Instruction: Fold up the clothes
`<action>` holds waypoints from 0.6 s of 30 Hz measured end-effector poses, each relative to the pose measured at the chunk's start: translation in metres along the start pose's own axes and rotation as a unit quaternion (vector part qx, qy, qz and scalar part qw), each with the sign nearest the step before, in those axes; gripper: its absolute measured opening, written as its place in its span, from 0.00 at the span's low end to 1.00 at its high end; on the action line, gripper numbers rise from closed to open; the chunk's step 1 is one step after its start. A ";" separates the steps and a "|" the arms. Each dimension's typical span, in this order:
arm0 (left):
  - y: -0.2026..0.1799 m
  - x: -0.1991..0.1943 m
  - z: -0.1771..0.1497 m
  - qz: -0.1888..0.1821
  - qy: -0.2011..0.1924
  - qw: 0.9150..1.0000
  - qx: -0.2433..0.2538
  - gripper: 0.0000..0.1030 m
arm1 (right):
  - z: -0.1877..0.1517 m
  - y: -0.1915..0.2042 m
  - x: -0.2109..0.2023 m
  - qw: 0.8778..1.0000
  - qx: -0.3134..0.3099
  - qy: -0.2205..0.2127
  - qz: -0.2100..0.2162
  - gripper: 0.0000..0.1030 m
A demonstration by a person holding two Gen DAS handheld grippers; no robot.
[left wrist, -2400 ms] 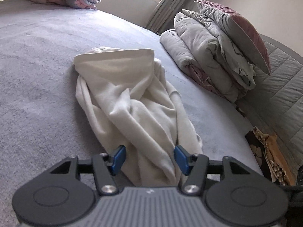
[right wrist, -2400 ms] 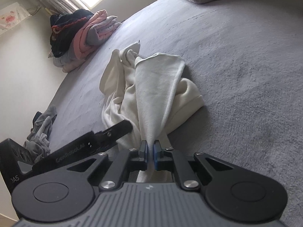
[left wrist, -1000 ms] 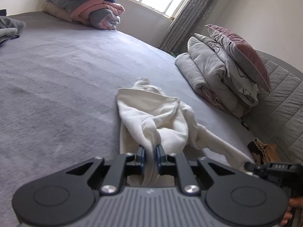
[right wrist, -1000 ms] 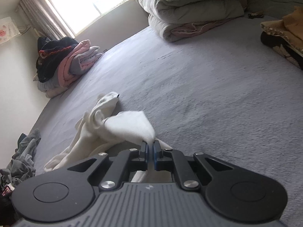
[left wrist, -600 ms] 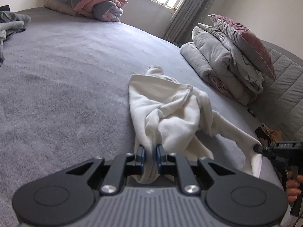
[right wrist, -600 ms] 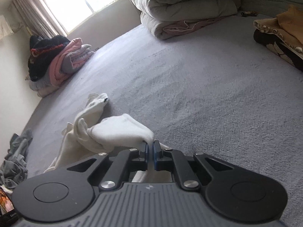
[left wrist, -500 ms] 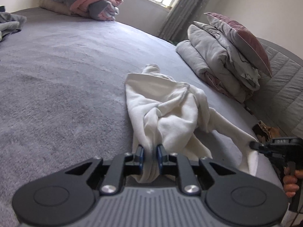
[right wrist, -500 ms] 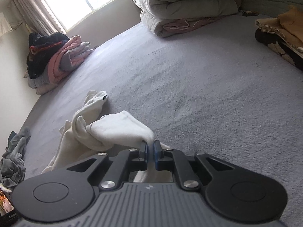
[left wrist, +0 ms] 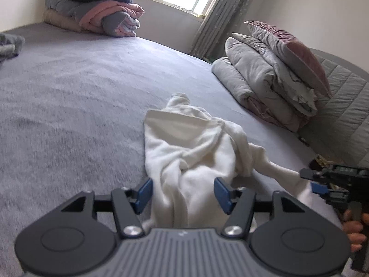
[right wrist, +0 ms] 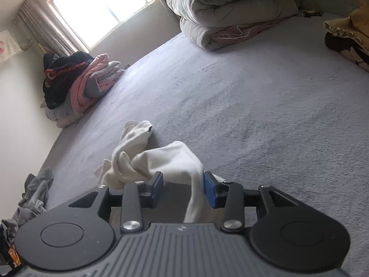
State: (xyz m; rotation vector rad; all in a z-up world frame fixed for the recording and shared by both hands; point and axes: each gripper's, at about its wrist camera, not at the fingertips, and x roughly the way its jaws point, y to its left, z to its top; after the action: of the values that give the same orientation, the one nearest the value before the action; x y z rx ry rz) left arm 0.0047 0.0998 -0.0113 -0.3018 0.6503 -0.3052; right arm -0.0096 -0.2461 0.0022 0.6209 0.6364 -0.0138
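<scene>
Left tongs (left wrist: 183, 195) and right tongs (right wrist: 183, 189) have both just been opening, now spread; cream garment (left wrist: 191, 147) lies loose between the jaws on the bed (left wrist: 69, 106).

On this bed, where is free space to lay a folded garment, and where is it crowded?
The widest bare patch of grey bed cover lies between the cream garment and the pink and grey clothes pile by the window. Another lies between the garment and the folded duvets. It is crowded near the headboard, by the duvets and the brown and yellow clothes.
</scene>
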 end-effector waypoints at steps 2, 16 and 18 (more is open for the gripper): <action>-0.003 0.006 0.005 0.015 -0.008 1.000 0.011 0.59 | 0.001 0.002 0.001 1.000 0.004 -0.004 0.002 0.42; -0.001 0.050 0.017 0.020 0.037 0.999 0.031 0.56 | -0.014 0.037 0.028 0.997 -0.057 0.035 0.045 0.43; 0.001 0.054 0.016 0.026 0.042 0.998 0.029 0.49 | -0.019 0.044 0.034 0.994 -0.072 0.057 0.059 0.43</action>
State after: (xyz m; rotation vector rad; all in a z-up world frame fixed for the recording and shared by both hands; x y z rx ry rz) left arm 0.0554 0.0839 -0.0292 -0.2176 0.7306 -0.2876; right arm 0.0160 -0.1935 -0.0049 0.5205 0.7044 0.1782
